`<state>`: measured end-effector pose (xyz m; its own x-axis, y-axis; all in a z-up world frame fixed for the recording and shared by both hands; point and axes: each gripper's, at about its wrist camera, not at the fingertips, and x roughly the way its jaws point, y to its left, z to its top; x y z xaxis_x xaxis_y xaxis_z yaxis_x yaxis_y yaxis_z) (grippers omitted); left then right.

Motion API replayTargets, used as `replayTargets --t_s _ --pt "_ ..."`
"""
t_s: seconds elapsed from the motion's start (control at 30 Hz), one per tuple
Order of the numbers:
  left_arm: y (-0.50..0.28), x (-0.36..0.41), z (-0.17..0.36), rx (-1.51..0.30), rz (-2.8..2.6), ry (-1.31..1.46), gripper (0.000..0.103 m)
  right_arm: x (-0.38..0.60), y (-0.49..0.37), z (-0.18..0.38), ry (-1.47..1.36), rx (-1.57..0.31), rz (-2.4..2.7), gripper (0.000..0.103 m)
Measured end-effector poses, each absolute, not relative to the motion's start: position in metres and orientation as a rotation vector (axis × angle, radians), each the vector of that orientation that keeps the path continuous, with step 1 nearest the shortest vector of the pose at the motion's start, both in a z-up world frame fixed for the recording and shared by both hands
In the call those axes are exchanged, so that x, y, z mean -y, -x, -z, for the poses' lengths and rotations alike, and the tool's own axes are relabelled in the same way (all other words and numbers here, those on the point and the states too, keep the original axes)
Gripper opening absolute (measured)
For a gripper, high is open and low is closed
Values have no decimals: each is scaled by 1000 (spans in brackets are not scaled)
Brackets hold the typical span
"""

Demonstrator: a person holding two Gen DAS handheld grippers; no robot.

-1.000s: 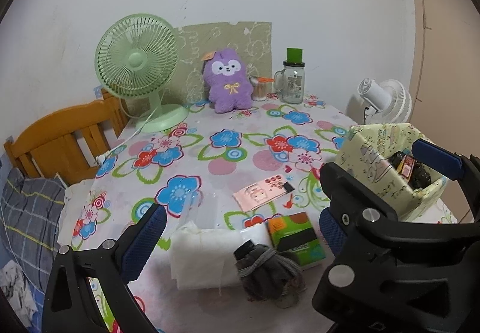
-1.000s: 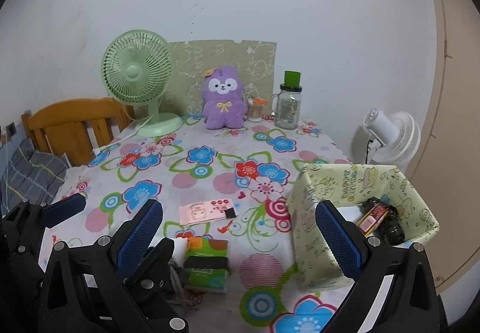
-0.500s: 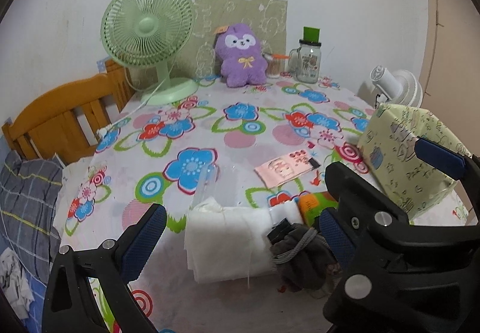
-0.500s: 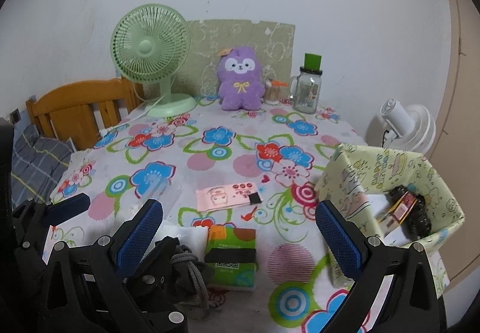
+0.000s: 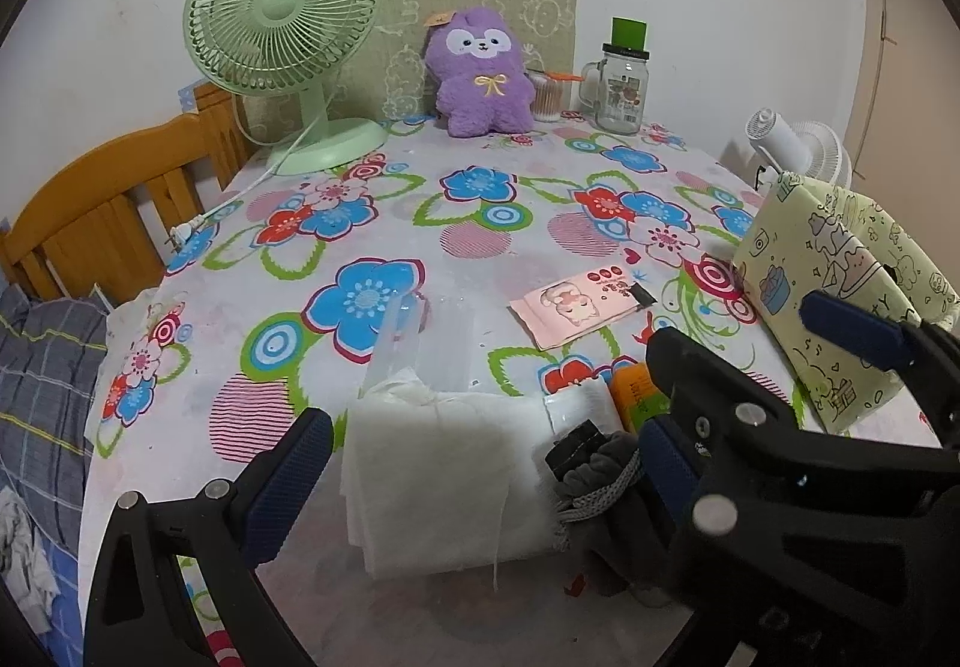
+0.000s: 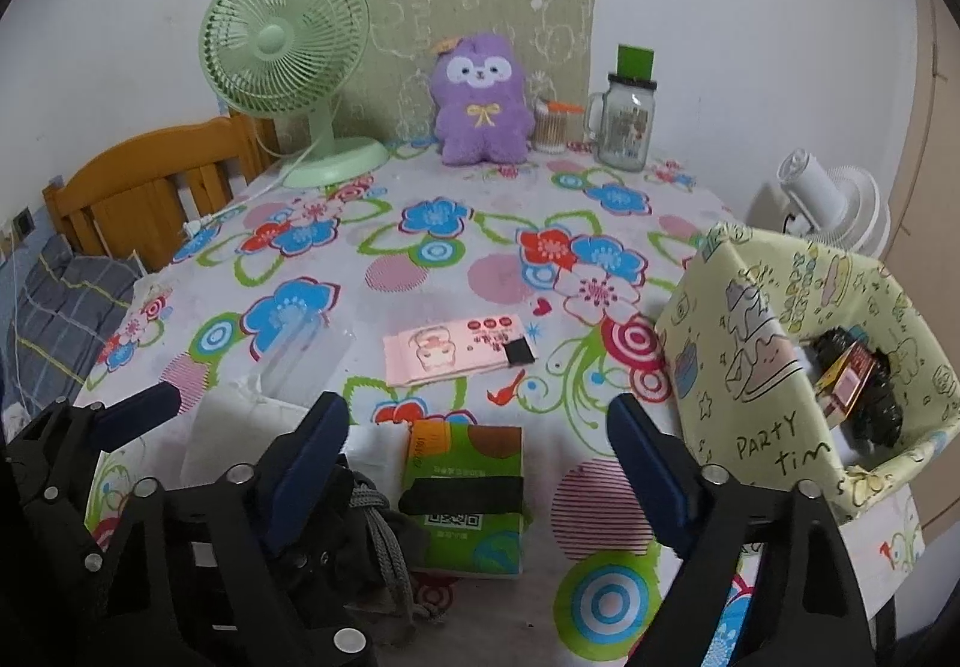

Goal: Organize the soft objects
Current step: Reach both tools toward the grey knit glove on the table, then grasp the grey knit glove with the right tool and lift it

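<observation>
Right wrist view showed the right claw (image 6: pixel 480 439), just narrowed yet spread, empty, straddling the green soft tissue pack (image 6: pixel 465 493), ready to pinch.

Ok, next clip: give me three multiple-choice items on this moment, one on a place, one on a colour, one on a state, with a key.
1. Where does the purple plush toy stand?
A. inside the yellow paper box
B. at the table's far edge, between the green desk fan and the glass jar
C. on the wooden chair

2. What colour is the tissue pack between the right gripper's fingers?
A. mostly green
B. pink
C. white

3. How are the left gripper's jaws?
A. shut on the dark bundle
B. open around the white folded cloth
C. shut and empty

Key: 1 B, it sits by the wall between fan and jar; 2 A, green wrapper with an orange corner; 3 B, its fingers flank the cloth without pressing it.
</observation>
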<state>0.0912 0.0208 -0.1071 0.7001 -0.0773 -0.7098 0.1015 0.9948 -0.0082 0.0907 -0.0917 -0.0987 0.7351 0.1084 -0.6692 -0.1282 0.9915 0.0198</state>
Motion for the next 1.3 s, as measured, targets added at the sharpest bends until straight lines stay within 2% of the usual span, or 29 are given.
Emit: replayTargets --t_s 0.27,0.57,0.83,1.3 --pt "-98 -18 111 -799 109 -22 103 98 -101 109 -4 -787 -130 84" --pt "-90 -19 105 -795 97 -36 100 99 -98 106 -7 -785 -149 84" --pt "-71 -36 96 -773 57 -55 103 87 -81 96 -3 -752 -178 84" --pt "-74 -56 127 -867 34 -30 103 54 -80 116 51 -828 -218 83"
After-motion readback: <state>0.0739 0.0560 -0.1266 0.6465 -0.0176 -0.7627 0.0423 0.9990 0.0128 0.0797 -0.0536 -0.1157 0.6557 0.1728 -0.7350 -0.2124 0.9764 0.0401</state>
